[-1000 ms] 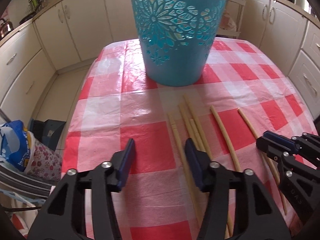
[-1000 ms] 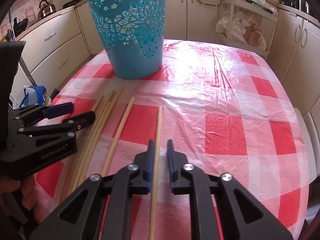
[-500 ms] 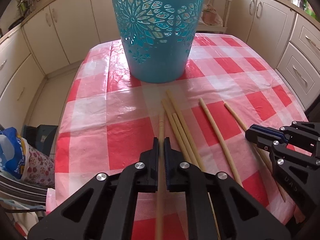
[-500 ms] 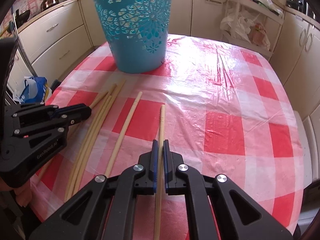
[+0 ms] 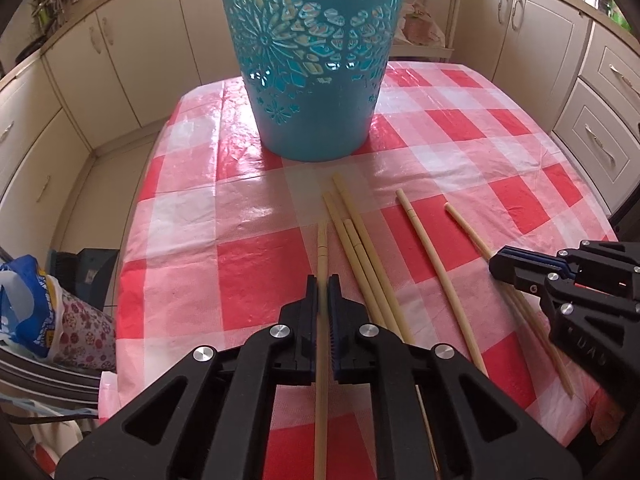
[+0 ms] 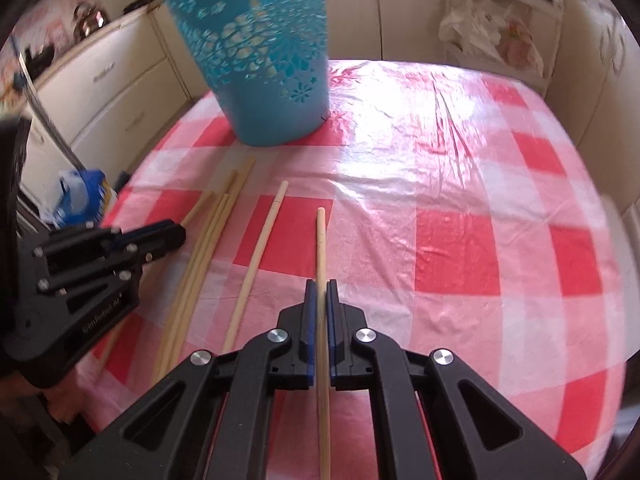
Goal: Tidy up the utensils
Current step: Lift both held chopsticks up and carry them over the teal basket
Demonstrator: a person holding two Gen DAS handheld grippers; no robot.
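Several long pale wooden sticks lie side by side on the red-and-white checked tablecloth (image 5: pixel 260 272). A tall blue openwork basket (image 5: pixel 316 60) stands upright behind them. My left gripper (image 5: pixel 322 292) is shut on the leftmost stick (image 5: pixel 322 248), which runs back under the camera. My right gripper (image 6: pixel 321 296) is shut on the rightmost stick (image 6: pixel 320 240). In the left wrist view the right gripper (image 5: pixel 496 266) sits at the right edge over its stick (image 5: pixel 466 226). The right wrist view shows the left gripper (image 6: pixel 180 234) at the left, near a bundle of three sticks (image 6: pixel 208 248), and the basket (image 6: pixel 260 76).
A single stick (image 5: pixel 432 272) lies between the bundle (image 5: pixel 360 264) and the right gripper. Cream cabinets surround the table. A blue-and-floral bag (image 5: pixel 36 312) sits on the floor off the table's left edge. A kettle (image 6: pixel 86 22) is on the far counter.
The left gripper's jaws went from wide open to shut on the leftmost stick. The right gripper's jaws closed the small gap onto its stick. Both views have shifted slightly towards the basket.
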